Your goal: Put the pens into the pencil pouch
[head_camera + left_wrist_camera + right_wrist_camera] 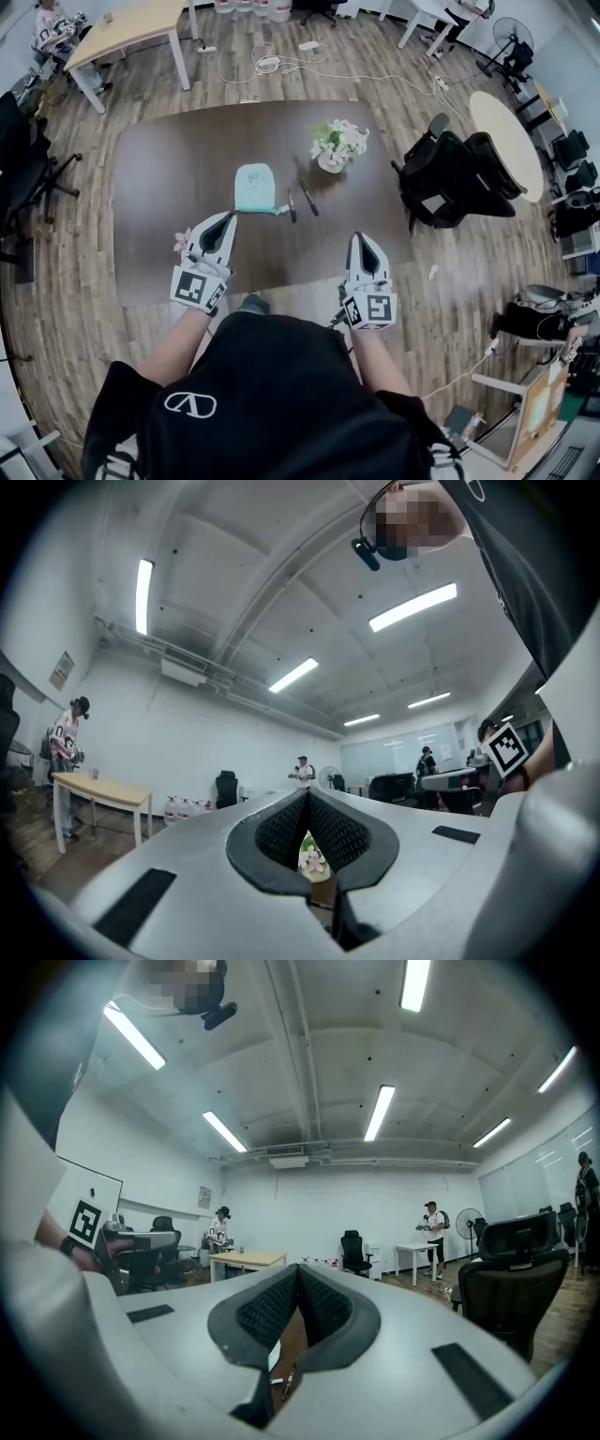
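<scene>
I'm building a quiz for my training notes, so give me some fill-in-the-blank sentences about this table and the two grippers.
1. The number of pens lying on the dark table is ____.
2. In the head view the pens lie to the ____ of the teal pencil pouch.
3. The left gripper and the right gripper both have their jaws ____.
4. The white pot beyond the pens holds ____.

Missing words: two; right; shut; flowers.

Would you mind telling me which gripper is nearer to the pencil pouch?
Left. The left gripper sits just short of the pencil pouch; the right gripper is farther away, off to its right.
</scene>
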Motion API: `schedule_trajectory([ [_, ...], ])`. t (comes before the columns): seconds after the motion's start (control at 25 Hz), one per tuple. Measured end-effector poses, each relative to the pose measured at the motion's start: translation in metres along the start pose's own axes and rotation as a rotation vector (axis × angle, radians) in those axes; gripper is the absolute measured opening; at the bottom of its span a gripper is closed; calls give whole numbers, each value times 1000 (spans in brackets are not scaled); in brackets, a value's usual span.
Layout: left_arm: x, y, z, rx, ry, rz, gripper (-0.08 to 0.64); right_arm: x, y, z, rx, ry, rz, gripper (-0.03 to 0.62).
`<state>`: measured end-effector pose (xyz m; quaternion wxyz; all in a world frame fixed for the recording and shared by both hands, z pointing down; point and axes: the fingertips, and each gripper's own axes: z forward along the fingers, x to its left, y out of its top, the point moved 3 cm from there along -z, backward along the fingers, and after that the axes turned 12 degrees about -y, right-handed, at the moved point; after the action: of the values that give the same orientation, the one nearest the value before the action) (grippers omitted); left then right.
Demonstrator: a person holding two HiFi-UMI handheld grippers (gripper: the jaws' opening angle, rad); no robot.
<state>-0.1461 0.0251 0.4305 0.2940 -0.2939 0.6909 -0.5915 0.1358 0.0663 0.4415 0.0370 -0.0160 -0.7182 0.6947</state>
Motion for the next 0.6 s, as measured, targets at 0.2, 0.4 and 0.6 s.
schedule_trajectory([
  [0.2,43,-9,22,-5,-48,-15,3,19,3,41,-2,-31,-13,-2],
  [0.4,60,-20,39,8,-50,-23,3,22,-3,62,13,-21,-14,-2],
  [0.6,62,-30,59,39,-30,6,3,6,-15,77,37,2,3,-2],
])
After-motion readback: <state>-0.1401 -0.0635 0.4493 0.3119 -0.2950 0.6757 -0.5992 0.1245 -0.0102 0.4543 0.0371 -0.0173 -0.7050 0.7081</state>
